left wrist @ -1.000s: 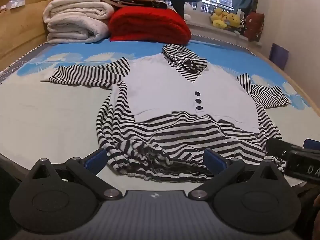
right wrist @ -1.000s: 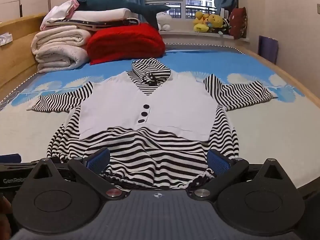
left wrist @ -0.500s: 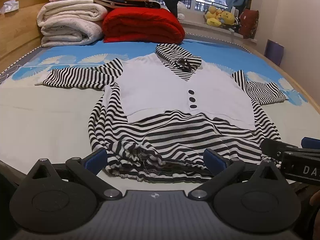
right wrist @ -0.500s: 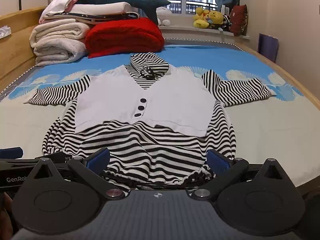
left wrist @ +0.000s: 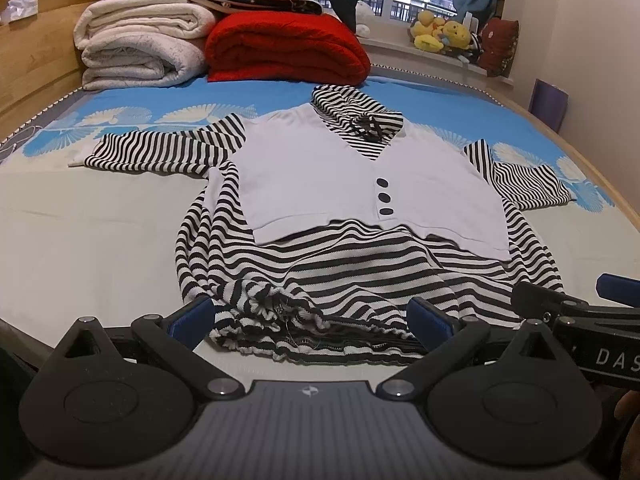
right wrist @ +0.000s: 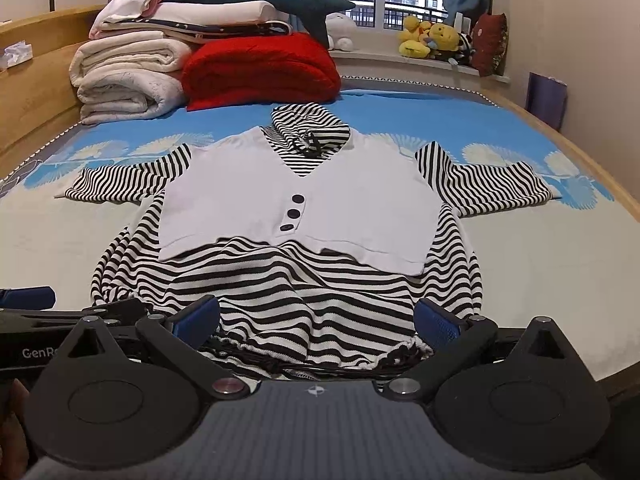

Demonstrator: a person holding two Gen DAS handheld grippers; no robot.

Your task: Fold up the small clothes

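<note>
A small black-and-white striped hooded garment with a white vest front (left wrist: 360,184) (right wrist: 304,208) lies spread face up on the bed, sleeves out to both sides, hood at the far end. Its gathered hem (left wrist: 304,328) (right wrist: 312,352) lies at the near edge. My left gripper (left wrist: 308,316) is open, its blue-tipped fingers either side of the hem's left part. My right gripper (right wrist: 316,320) is open, its fingers either side of the hem's right part. Each gripper shows at the edge of the other's view.
Folded white blankets (left wrist: 140,48) and a red blanket (left wrist: 288,48) are stacked at the bed's far end, by a wooden headboard (left wrist: 32,40). Plush toys (left wrist: 440,36) sit on the windowsill. The bed's near edge lies just under the grippers.
Both grippers have shifted slightly toward the garment's hem, and the garment sits lower and nearer in both views. Both stay open. The garment has not moved.
</note>
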